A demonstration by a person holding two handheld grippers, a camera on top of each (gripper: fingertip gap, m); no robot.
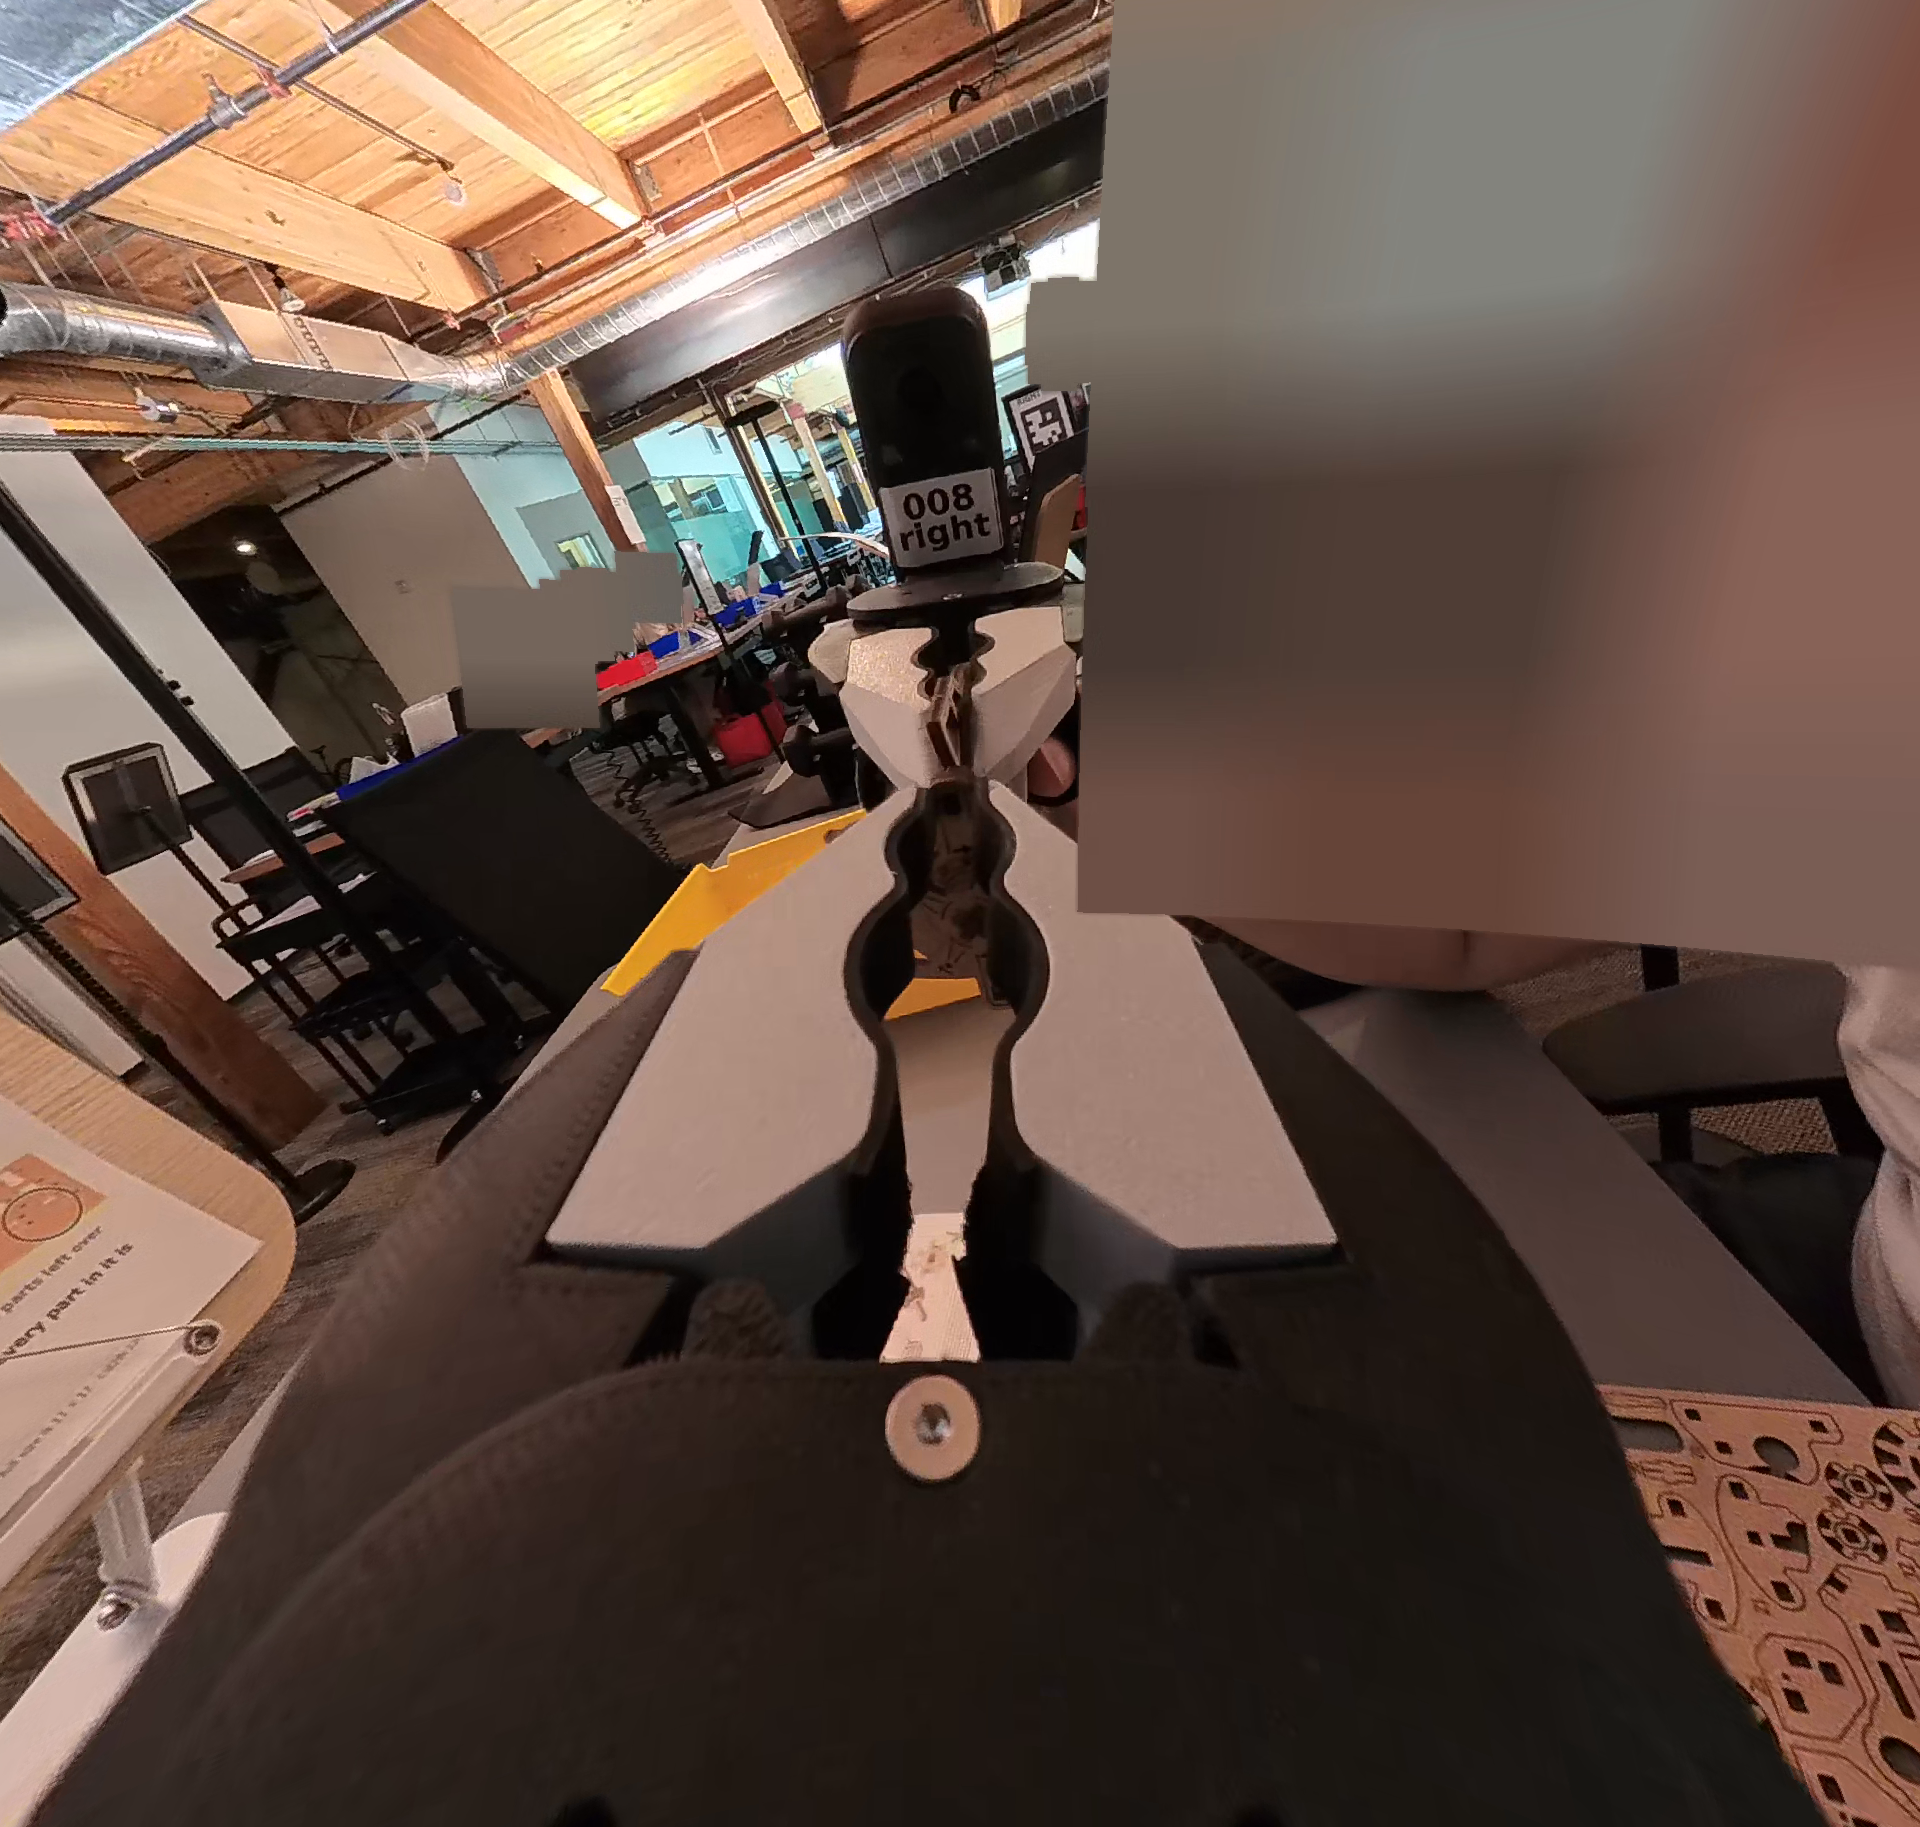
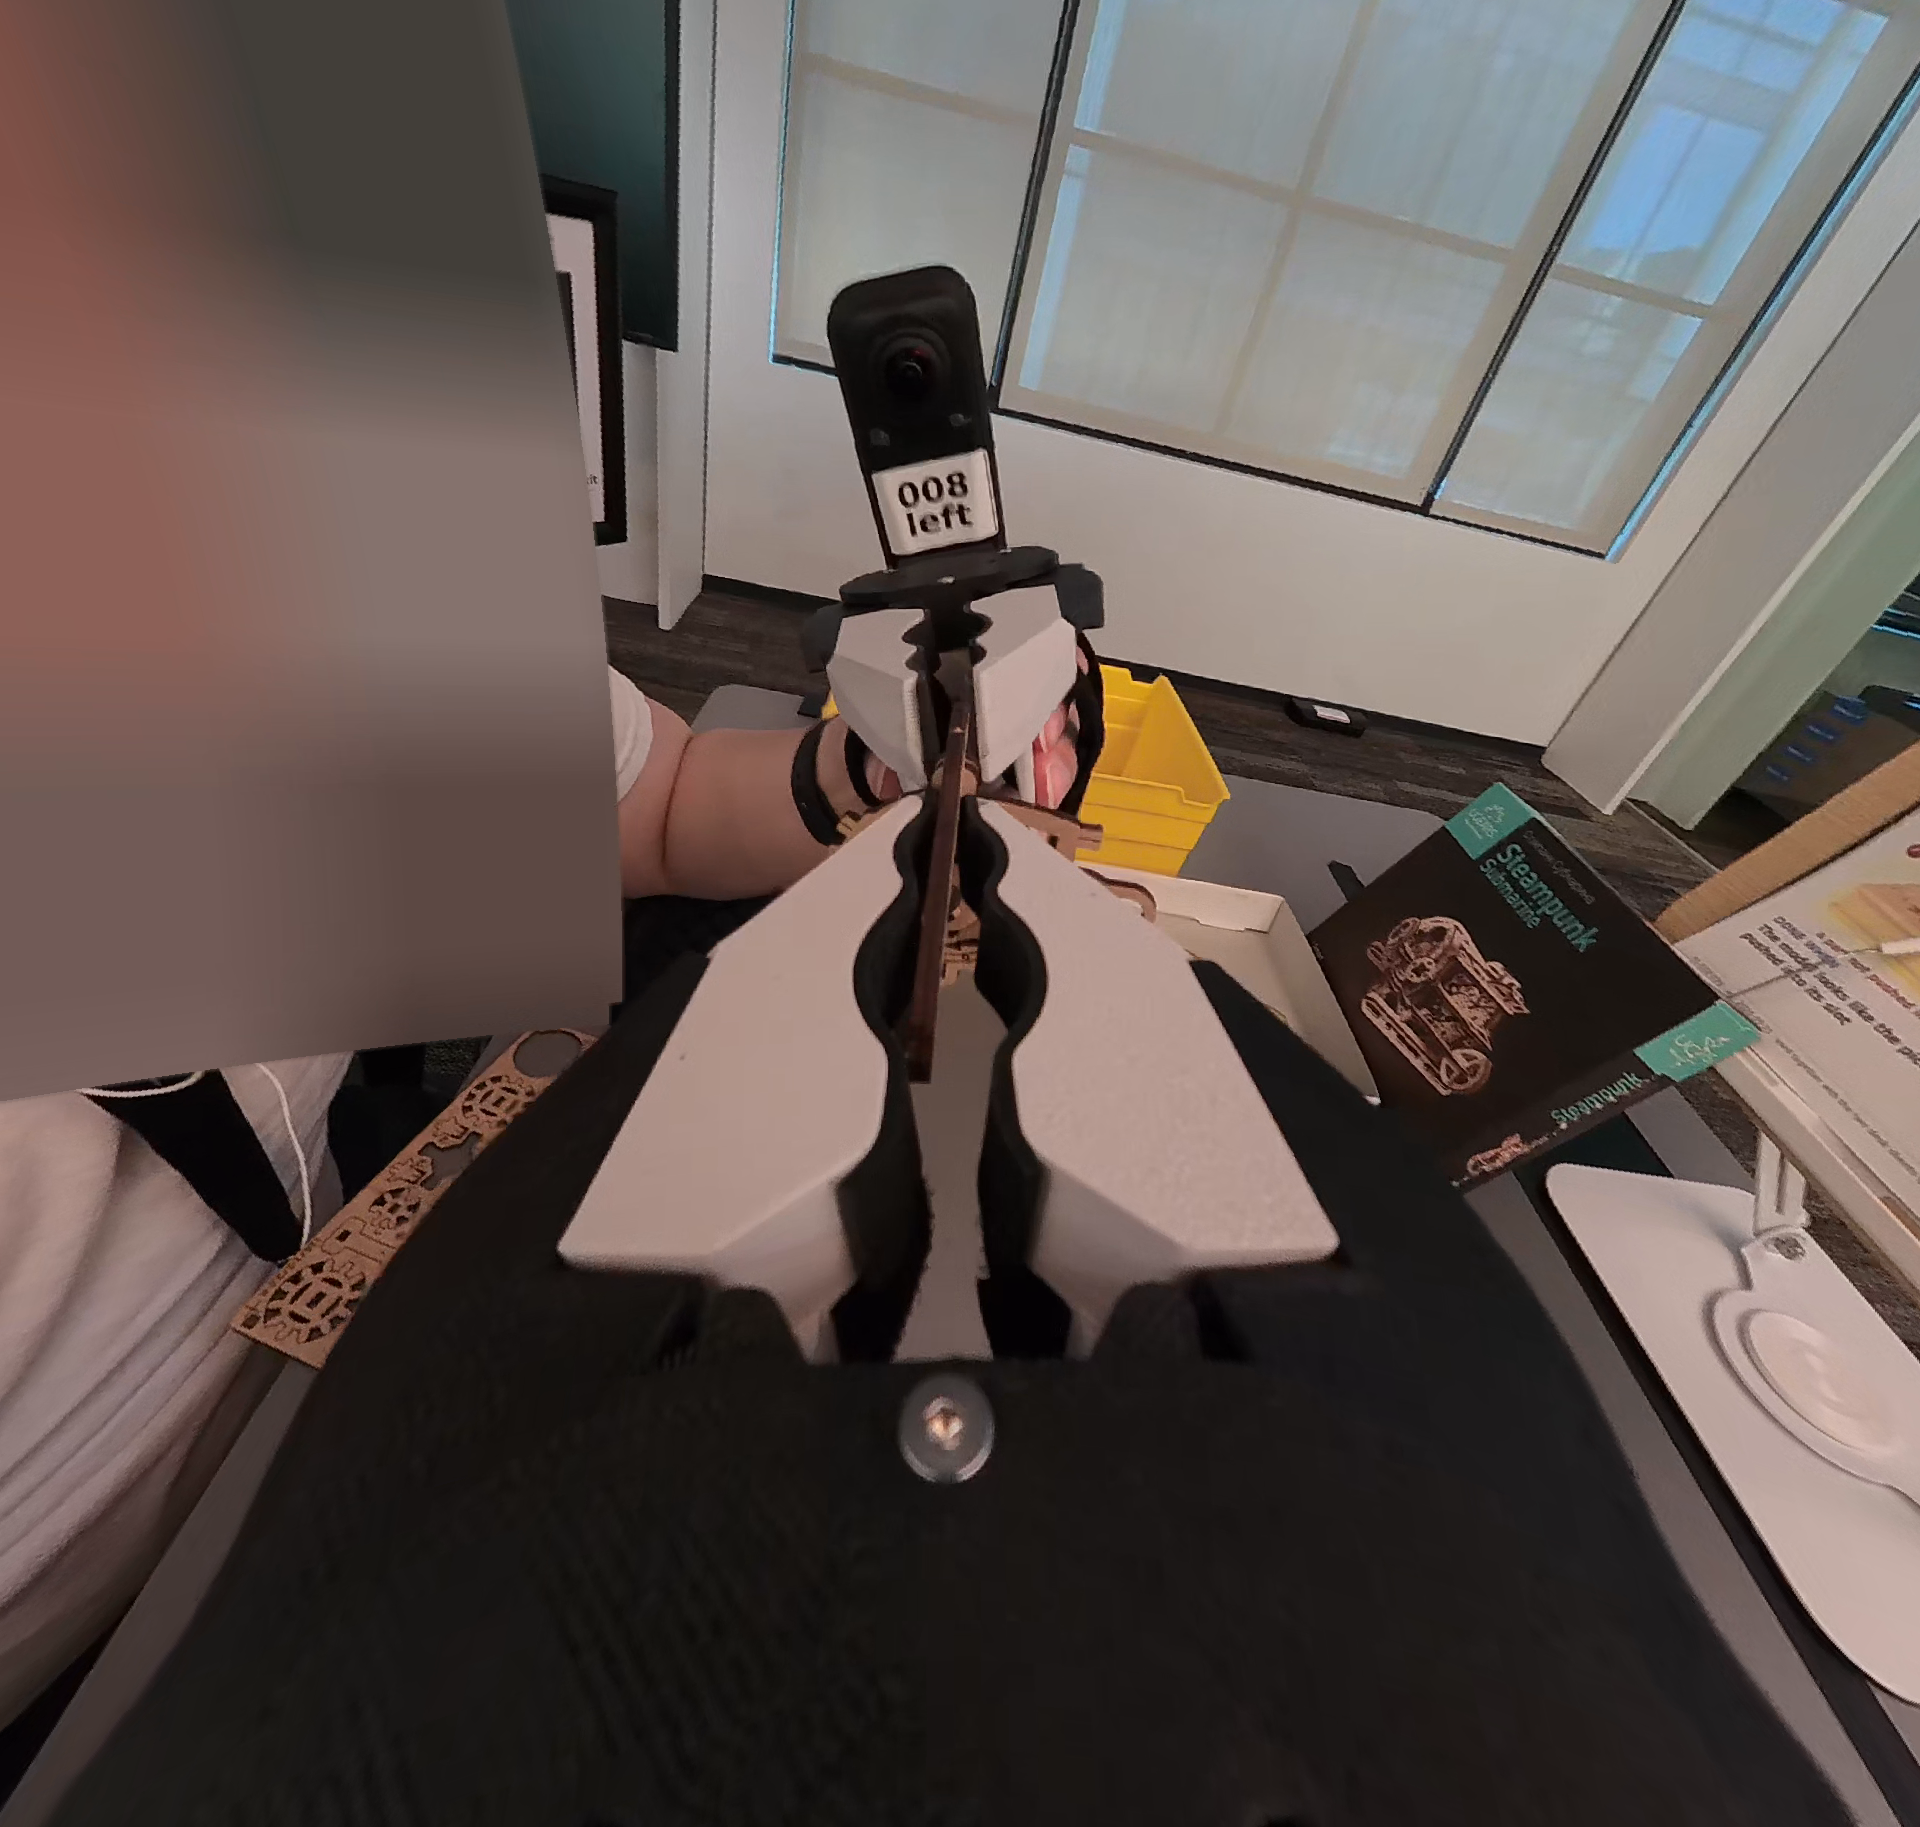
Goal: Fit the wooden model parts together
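Holding: I have both grippers raised off the table, tip to tip, facing each other.
Left gripper (image 1: 951, 821): my fingers are pinched on a wooden model part (image 1: 961, 894), a pale laser-cut piece that sits in the narrow gap near the tips.
Right gripper (image 2: 940, 821): my fingers are pinched on a thin dark-edged wooden strip (image 2: 940, 936), seen edge-on and running forward between the pads toward the other gripper.
Meeting point: the two wooden pieces come together where the tips meet; I cannot tell whether they are already slotted into each other.
Opposite tool: from my left wrist view the right gripper shows ahead, nipping a small wooden piece (image 1: 948, 723) in its tips.
Spare parts: a laser-cut wooden sheet (image 1: 1797, 1590) lies flat on the table at my lower right in the left view.
Table (image 2: 1340, 832): grey, with a yellow bin (image 2: 1153, 769) beyond the tips, a dark kit box (image 2: 1507, 988) to the right, and an instruction booklet (image 2: 1808, 956) on a stand at the far right.
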